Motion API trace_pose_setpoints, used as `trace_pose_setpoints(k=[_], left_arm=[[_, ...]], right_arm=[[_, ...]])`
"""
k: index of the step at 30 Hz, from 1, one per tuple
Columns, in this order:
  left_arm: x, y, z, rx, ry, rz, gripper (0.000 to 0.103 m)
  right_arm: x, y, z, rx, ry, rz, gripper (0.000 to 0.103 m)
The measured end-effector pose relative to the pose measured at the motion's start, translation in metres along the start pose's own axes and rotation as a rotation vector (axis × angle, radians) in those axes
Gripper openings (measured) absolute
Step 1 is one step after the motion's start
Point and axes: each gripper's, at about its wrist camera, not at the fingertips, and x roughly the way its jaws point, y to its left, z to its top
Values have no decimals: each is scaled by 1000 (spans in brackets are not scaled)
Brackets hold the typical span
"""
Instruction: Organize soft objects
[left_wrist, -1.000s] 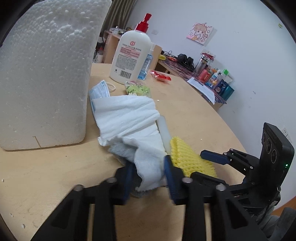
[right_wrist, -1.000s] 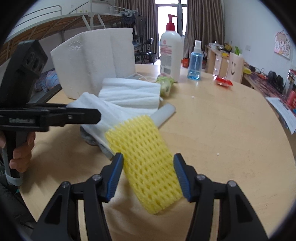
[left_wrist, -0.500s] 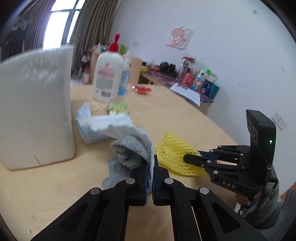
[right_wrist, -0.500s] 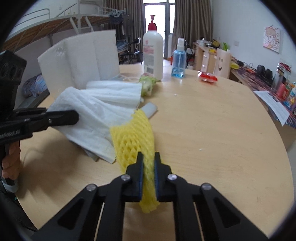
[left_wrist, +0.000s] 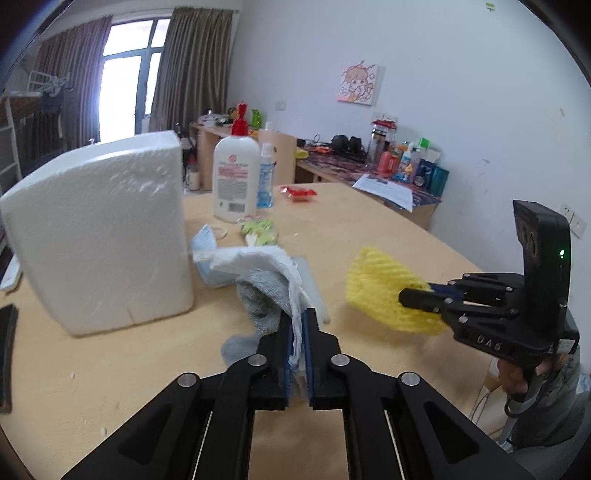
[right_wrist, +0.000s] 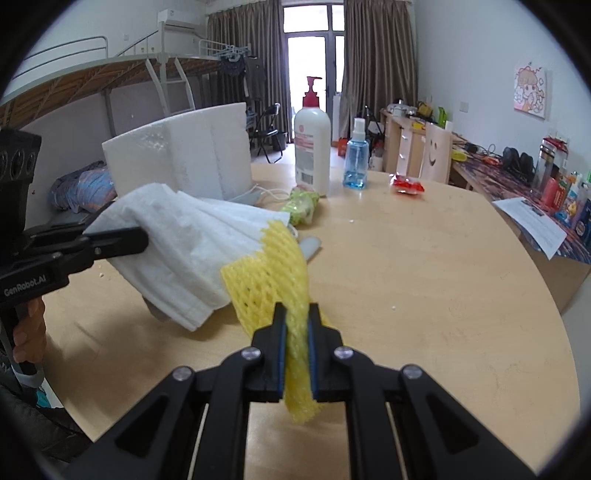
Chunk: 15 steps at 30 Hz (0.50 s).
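Cloth (left_wrist: 258, 258) white, crumpled, poss. grey sock under | L fingers (left_wrist: 284, 354) clamp it | R fingers (right_wrist: 280, 350) clamp yellow foam net (right_wrist: 273, 273)

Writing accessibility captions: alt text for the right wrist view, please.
The right hand-held gripper is shut on a yellow foam fruit net lifted over a round wooden table. At left, the left hand-held gripper holds a white cloth; behind stand a styrofoam block, pump bottle and blue spray bottle.

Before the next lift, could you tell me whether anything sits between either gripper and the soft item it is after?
Nothing visible does: the left gripper is shut on the white cloth, and the right gripper is shut on the yellow foam net.
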Motion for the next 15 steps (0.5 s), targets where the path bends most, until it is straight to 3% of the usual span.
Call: trace_pose_setpoints(k=[3, 5, 7, 11, 15], left_arm=[[-4, -1, -8, 9, 12, 34, 20], [-8, -1, -13, 16, 3, 81, 55], [-15, 0, -15, 11, -24, 112, 68], [-20, -2, -10, 12, -51, 115, 69], [-4, -14, -6, 57, -15, 99, 68]], right_arm=[[-2, -1, -3, 12, 3, 5, 12], [-4, 0, -5, 12, 4, 3, 12], [-6, 2, -7, 9, 3, 6, 12], [-8, 1, -8, 9, -5, 13, 12], [-9, 0, -9, 9, -6, 17, 12]])
